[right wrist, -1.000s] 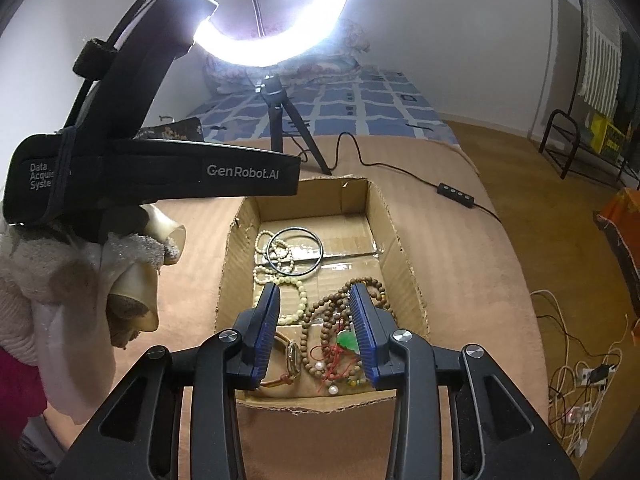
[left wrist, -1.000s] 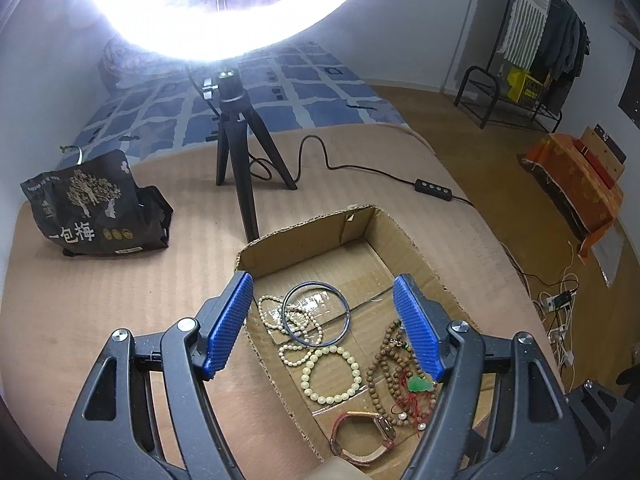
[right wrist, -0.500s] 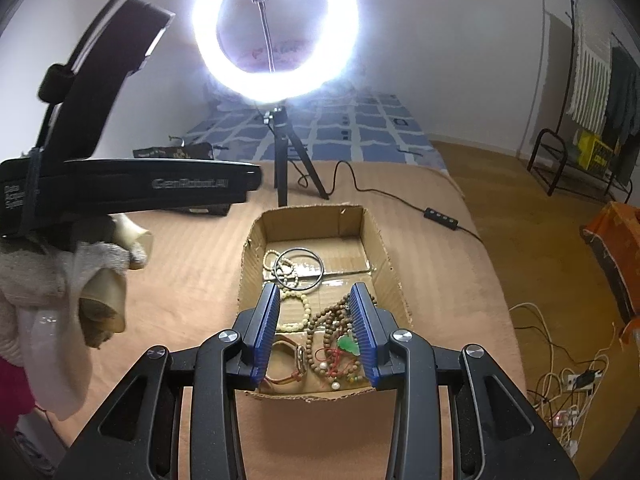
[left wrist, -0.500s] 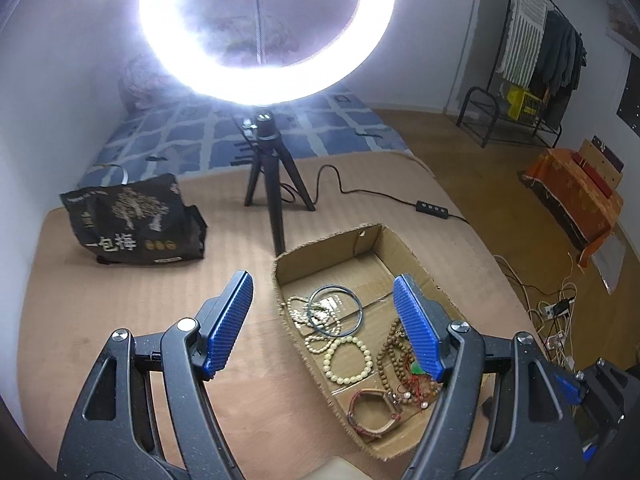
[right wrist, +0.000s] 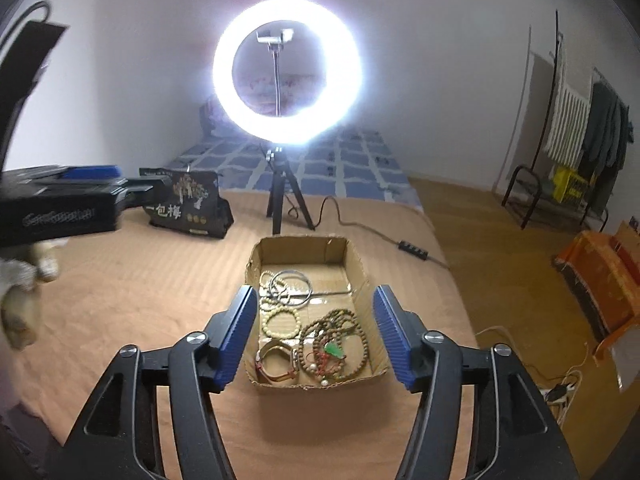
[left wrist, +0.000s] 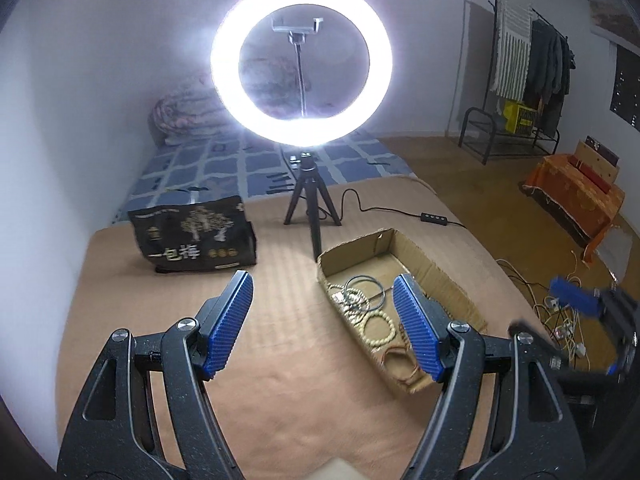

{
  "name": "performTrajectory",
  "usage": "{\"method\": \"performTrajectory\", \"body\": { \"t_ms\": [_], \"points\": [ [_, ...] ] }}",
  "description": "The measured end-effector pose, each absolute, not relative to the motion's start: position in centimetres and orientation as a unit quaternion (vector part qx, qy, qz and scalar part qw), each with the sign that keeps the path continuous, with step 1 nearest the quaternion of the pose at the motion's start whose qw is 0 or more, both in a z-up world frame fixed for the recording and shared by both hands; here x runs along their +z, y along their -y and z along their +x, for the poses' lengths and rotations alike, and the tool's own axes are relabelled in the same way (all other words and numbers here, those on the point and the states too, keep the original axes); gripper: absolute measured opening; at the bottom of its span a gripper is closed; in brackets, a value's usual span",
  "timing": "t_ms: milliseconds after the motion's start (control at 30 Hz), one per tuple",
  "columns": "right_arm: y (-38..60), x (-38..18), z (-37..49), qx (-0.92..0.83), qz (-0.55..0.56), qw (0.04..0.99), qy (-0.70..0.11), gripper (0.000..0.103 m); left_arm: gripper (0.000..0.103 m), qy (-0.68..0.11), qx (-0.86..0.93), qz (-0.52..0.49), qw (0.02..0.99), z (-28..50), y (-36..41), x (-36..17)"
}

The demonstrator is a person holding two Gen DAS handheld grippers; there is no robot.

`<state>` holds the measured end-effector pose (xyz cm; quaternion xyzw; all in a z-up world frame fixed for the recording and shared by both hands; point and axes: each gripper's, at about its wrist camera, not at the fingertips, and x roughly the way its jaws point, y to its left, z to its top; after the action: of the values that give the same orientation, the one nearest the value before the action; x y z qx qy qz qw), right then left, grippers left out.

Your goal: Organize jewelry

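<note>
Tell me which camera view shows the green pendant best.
The right wrist view: the green pendant lies unobstructed among the brown beads in the cardboard box. In the left wrist view, the left tool's finger hides that part of the box, so the pendant is not visible.

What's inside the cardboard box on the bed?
The box holds pale bead bracelets, metal bangles, brown bead strands with a green pendant, and a watch. Anything beneath stays hidden.

Bed surface (right wrist: 132, 300): bare tan cover left of and in front of cardboard box (right wrist: 362, 276), passable. Obstacles: ring-light tripod (right wrist: 280, 196) just behind the box; black bag (right wrist: 188, 206) far left; cable (right wrist: 360, 226) trailing right. Box open-topped.
</note>
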<state>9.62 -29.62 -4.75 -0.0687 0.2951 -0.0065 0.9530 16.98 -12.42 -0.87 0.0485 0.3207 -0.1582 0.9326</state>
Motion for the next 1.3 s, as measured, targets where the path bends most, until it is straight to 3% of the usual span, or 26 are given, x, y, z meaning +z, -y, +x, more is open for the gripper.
{"method": "performTrajectory", "body": {
  "t_ms": [133,400,533,667,800,1033,1300],
  "points": [
    [29.6,-4.1,8.5,-0.011,-0.06,0.959,-0.278,0.07,0.075,-0.31,-0.159,0.054,0.936,14.0,10.9,-0.5],
    [29.6,-3.9,6.8,-0.012,-0.05,0.962,-0.267,0.072,0.079,-0.306,-0.162,0.074,0.935,9.3,9.7,-1.2],
    [29.6,-4.1,6.0,-0.009,-0.053,0.963,-0.262,0.078,0.08,-0.304,-0.171,0.067,0.935,7.3,9.3,-1.7],
    [29.8,-4.7,5.1,-0.004,-0.048,0.964,-0.262,0.079,0.081,-0.298,-0.177,0.075,0.935,5.7,9.5,-2.3],
    [30.2,-4.9,4.5,-0.003,-0.041,0.964,-0.263,0.079,0.094,-0.293,-0.188,0.086,0.933,4.3,9.8,-2.9],
    [30.9,-5.0,4.4,-0.009,-0.024,0.966,-0.257,0.079,0.102,-0.27,-0.186,0.106,0.939,2.8,10.1,-2.8],
    [31.0,-5.3,4.6,-0.011,-0.025,0.965,-0.261,0.079,0.103,-0.261,-0.178,0.104,0.943,2.4,10.2,-2.7]
  ]
}}
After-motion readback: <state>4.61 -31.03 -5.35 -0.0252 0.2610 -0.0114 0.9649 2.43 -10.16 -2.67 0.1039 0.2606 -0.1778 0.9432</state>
